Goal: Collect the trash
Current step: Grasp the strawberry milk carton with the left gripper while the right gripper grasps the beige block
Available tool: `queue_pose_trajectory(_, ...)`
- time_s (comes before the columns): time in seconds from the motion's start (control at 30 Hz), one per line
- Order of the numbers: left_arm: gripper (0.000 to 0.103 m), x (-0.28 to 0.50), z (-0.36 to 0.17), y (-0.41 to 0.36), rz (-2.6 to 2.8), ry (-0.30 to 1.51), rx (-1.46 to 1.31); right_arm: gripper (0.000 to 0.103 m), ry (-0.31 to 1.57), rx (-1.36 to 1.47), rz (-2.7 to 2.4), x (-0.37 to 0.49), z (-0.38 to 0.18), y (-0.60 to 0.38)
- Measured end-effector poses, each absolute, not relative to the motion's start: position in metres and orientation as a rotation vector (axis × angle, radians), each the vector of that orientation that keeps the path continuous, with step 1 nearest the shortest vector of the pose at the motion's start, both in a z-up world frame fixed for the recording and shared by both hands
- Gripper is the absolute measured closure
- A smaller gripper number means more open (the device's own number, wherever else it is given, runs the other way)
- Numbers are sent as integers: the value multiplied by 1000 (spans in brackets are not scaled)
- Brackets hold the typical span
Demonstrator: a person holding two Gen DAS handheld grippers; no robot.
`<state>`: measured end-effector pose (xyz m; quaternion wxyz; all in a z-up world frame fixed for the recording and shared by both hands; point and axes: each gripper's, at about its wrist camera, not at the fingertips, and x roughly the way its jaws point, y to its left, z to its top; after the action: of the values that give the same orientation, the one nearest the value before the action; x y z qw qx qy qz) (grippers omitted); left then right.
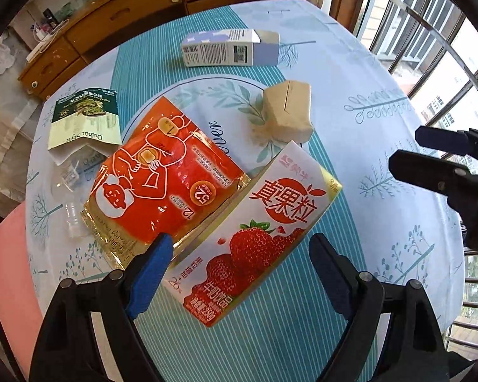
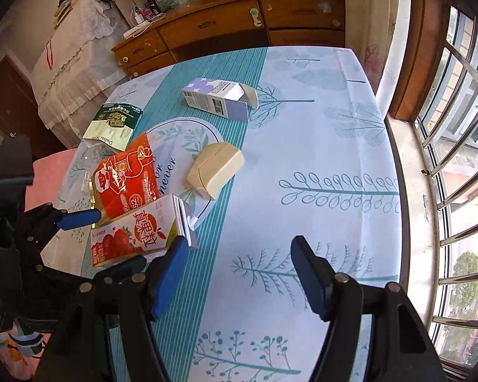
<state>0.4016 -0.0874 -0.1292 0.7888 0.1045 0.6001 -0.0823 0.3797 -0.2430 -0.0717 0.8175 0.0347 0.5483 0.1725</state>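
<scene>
A strawberry milk carton (image 1: 261, 232) (image 2: 133, 238) lies flat on the tablecloth. It partly overlaps an orange warm-patch pouch (image 1: 165, 178) (image 2: 124, 178). My left gripper (image 1: 240, 245) points down over the carton and is open, one blue finger (image 2: 76, 218) above the pouch's edge and the other on the carton's far side. Its pads do not press on the carton. My right gripper (image 2: 239, 245) (image 1: 408, 148) hovers open to the right of the carton, with only cloth between its fingers.
A beige wrapped block (image 1: 288, 111) (image 2: 215, 167), an open lilac-white box (image 1: 226, 47) (image 2: 220, 97), a green snack packet (image 1: 83, 117) (image 2: 114, 124) and clear plastic (image 1: 70, 197) also lie on the table (image 2: 334, 159). A pink chair (image 1: 6, 270) stands left; barred window (image 2: 455, 159) right.
</scene>
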Motion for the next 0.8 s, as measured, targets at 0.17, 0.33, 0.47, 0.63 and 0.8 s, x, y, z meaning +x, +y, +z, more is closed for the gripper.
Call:
queue_pose_trajectory(0.17, 20, 413, -143, -85, -169, 1342, 174, 36, 1176, 69, 412, 399, -78, -236)
queue_pose_trajectory(0.33, 32, 418, -145, -83, -160, 1343, 100, 36, 1182, 52, 466, 416, -80, -230)
queue_pose_trajectory(0.47, 46, 414, -140, -78, -143, 1338, -14, 36, 1197, 28, 547, 434, -84, -222)
queue_pose_trajectory(0.63, 47, 400, -130, -67, -89, 1298, -153, 35, 1146, -171, 645, 448, -88, -205)
queue_pose_trajectory(0.8, 47, 386, -118, -51, -24, 1244, -258, 32, 1090, -362, 744, 455, -99, -191)
